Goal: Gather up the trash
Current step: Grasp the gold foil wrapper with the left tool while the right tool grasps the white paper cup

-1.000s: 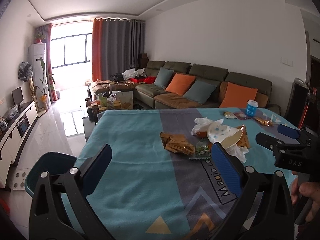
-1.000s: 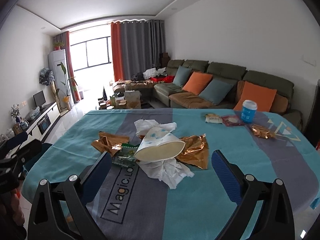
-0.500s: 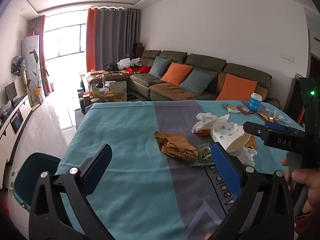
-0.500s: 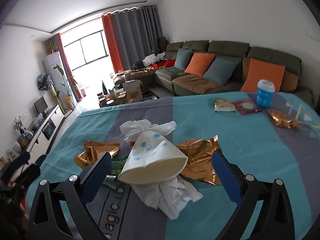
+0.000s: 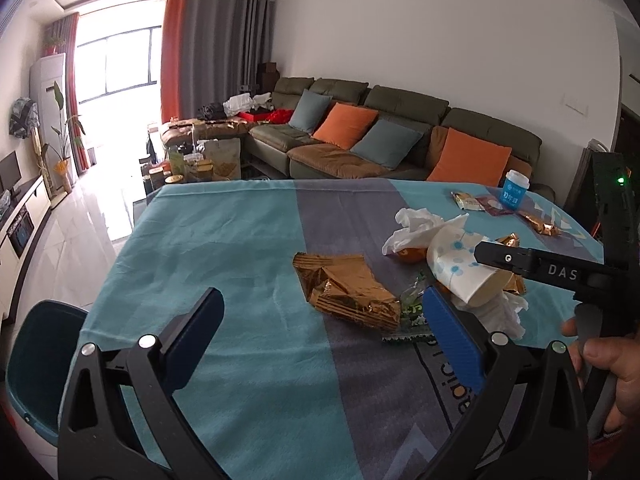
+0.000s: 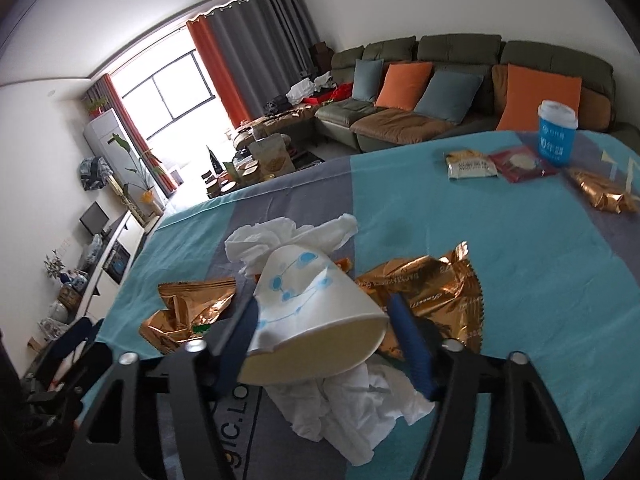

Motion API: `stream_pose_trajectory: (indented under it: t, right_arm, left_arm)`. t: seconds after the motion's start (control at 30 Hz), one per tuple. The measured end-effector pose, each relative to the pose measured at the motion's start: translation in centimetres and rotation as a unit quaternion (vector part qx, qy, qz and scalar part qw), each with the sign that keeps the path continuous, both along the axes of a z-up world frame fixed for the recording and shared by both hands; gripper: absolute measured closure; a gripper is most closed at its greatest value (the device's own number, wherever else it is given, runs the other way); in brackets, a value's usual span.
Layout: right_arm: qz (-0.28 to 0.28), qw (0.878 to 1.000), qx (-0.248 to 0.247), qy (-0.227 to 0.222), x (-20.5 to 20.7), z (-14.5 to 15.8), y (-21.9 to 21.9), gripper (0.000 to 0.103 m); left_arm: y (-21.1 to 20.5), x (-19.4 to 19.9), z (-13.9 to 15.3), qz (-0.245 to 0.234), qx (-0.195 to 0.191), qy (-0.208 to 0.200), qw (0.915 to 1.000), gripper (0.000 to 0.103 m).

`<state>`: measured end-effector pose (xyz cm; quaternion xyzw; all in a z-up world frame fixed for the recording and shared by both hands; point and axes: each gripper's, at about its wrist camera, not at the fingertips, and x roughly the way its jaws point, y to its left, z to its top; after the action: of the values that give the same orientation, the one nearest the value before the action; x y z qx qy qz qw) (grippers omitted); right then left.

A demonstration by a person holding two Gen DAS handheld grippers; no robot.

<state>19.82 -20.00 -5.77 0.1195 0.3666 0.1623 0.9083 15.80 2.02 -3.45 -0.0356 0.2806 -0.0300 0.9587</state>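
A white paper cup with blue dots [image 6: 312, 316] lies on its side on the table, amid crumpled tissues [image 6: 352, 404] and gold foil wrappers [image 6: 436, 300]. My right gripper [image 6: 324, 332] has closed in around the cup, with both blue pads against its sides. It shows in the left wrist view [image 5: 516, 260] at the cup [image 5: 460, 268]. My left gripper [image 5: 320, 340] is open and empty above the near table, left of a gold wrapper [image 5: 344, 288]. A green wrapper [image 5: 412, 312] lies beside it.
A blue paper cup [image 6: 556, 136], two snack packets [image 6: 472, 166] and another gold wrapper [image 6: 604, 192] lie at the far right. A dark teal bin [image 5: 32, 364] stands off the table's left near corner. The sofa [image 5: 380, 144] is behind the table.
My right gripper has moved forward and down onto the paper cup and narrowed from wide open to closed on it. My left gripper has drifted forward, still open.
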Motion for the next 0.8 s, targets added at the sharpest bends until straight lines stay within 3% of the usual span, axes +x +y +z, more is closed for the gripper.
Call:
stream_pose_trajectory:
  t: [0.2,0.37,0.63,0.8]
  right_arm:
    - [0.001,1.0,0.023,0.009,0.1,-0.3,-0.4,0.064]
    - [0.006,0.999,0.038,0.005,0.0,-0.2,-0.7,0.07]
    - [0.015,0.999,0.046,-0.01,-0.4,0.6,-0.9,0.075]
    - [0.016,0.999,0.045,-0.02,-0.6,1.3,-1.1,0.076]
  left_arm:
    - [-0.5,1.4,-0.9,-0.01,-0.009,0.013,0.9998,0.005]
    - [-0.8,2.6,-1.6,-0.018,-0.025,0.029,0.9991,0.005]
    - [0.2,4.9,-3.4,-0.024,-0.091,0.076,0.9927,0.006]
    - [0.5,5.9,-4.5,-0.023,-0.105,0.098,0.9894,0.028]
